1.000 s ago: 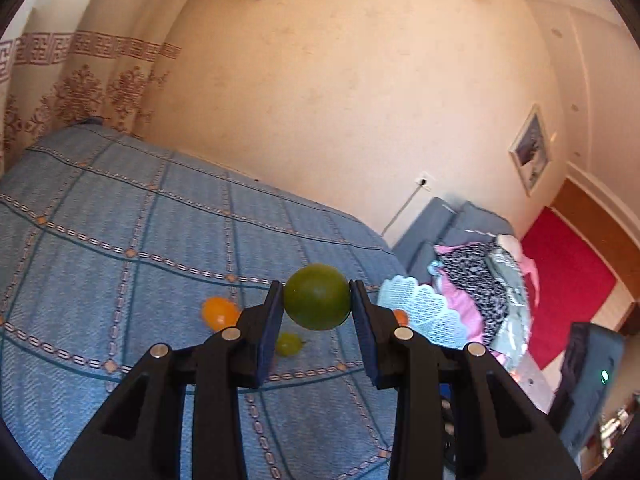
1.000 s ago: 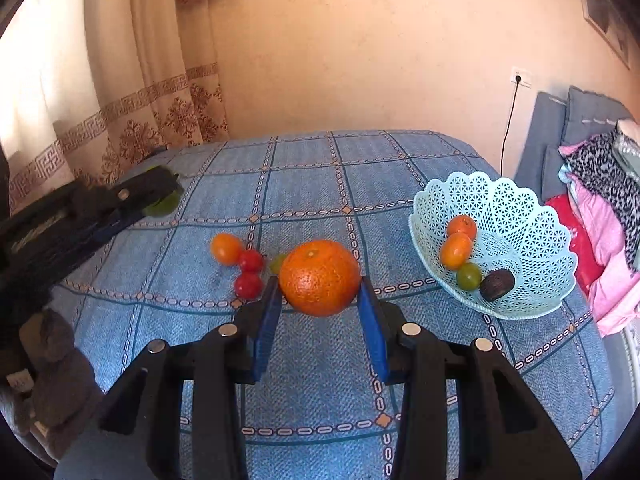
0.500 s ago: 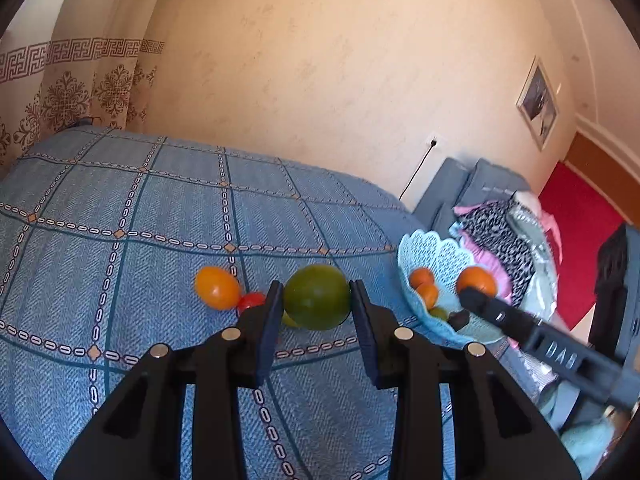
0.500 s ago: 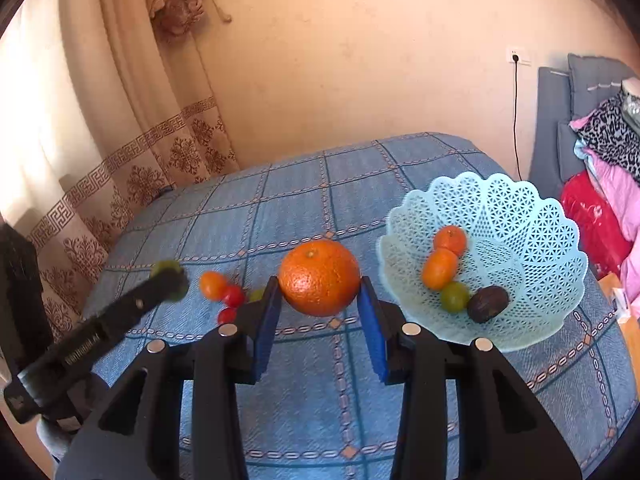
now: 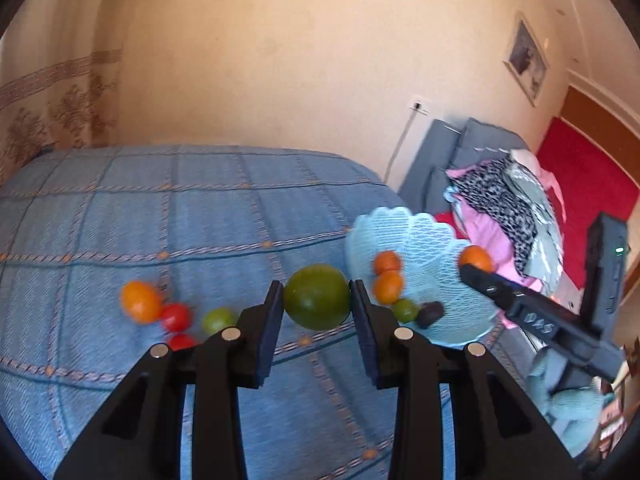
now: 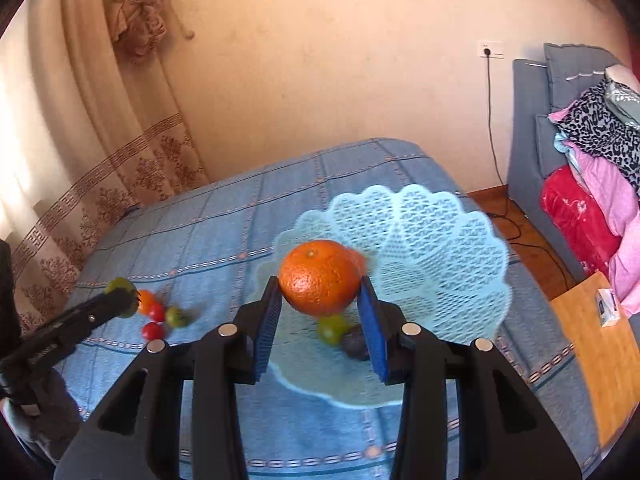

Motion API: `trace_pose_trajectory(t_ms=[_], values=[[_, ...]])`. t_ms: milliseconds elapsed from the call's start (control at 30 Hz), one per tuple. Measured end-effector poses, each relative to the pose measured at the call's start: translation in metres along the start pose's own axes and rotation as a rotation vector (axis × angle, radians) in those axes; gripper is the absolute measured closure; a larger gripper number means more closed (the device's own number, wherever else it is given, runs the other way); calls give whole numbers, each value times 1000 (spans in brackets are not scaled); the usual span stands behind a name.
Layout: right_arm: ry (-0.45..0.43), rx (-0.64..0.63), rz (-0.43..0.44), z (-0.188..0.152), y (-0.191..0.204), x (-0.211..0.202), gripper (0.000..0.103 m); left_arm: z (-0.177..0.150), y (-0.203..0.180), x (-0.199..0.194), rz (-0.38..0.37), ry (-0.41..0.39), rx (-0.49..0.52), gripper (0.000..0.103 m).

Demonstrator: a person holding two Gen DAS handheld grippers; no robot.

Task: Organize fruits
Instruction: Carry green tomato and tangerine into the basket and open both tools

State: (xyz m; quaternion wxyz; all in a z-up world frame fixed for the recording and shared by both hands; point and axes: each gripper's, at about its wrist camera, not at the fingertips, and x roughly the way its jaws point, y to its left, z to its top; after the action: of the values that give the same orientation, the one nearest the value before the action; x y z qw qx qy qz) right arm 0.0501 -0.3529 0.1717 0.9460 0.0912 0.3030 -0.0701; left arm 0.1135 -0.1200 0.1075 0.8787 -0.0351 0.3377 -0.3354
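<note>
Orange (image 6: 319,277) clamped between right gripper (image 6: 320,300) fingers (image 6: 267,322), held in air over near edge of light-blue lattice basket (image 6: 440,248). Seen from left wrist view as orange ball at tip of black gripper, above basket's right rim (image 5: 474,258). Green round fruit (image 5: 317,296) clamped between left gripper (image 5: 316,312) fingers (image 5: 267,334), held above blue checked table cover (image 5: 180,216), just left of basket (image 5: 424,236).

In basket: two small orange fruits (image 5: 387,276) touching, one behind the other; small green fruit (image 5: 404,309) and dark brown fruit (image 5: 430,313) side by side at front. From right wrist view green one (image 6: 332,328) and dark one (image 6: 354,346) partly hidden under held orange; another orange fruit peeking out behind it.

Loose on table, left of basket: small orange fruit (image 5: 140,302), two red tomatoes (image 5: 175,317) beside it, second one partly behind left finger, small green fruit (image 5: 218,320) just right of them. Same cluster in right wrist view near left gripper tip (image 6: 120,296), slightly blurred.

Around: peach wall (image 5: 300,60), patterned curtain (image 6: 120,168) at left, grey sofa (image 6: 532,128) with piled clothes (image 6: 596,148) at right, wall socket with cable (image 6: 490,50), framed picture (image 5: 526,62), wooden side table (image 6: 596,344) with small box.
</note>
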Motion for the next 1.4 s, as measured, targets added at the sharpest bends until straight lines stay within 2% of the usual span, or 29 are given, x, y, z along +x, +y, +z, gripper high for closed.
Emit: trace_pose_trajectory(t_ms=[100, 400, 633, 767, 833, 867, 967, 1067, 1200, 1400], values=[[11, 24, -13, 0, -15, 8, 63, 5, -21, 13, -38, 16, 30, 68], [48, 69, -67, -6, -40, 30, 63, 2, -56, 60, -81, 92, 83, 68], [38, 74, -94, -5, -46, 37, 63, -6, -66, 82, -87, 136, 115, 68], [37, 82, -93, -5, -47, 39, 63, -7, -70, 87, -79, 129, 115, 66], [28, 95, -89, -5, -49, 37, 62, -7, -70, 88, -81, 121, 113, 55], [26, 101, -89, -5, -50, 37, 62, -7, -70, 87, -75, 111, 111, 45], [18, 120, -90, -5, -55, 34, 60, -5, -68, 84, -55, 96, 112, 43], [-11, 137, -91, -4, -58, 26, 50, -1, -64, 81, -36, 79, 101, 36], [-33, 142, -91, -2, -57, 17, 50, 4, -56, 71, 0, 46, 94, 22], [-38, 136, -79, -1, -49, 12, 49, 12, -39, 58, 51, 15, 61, 18]])
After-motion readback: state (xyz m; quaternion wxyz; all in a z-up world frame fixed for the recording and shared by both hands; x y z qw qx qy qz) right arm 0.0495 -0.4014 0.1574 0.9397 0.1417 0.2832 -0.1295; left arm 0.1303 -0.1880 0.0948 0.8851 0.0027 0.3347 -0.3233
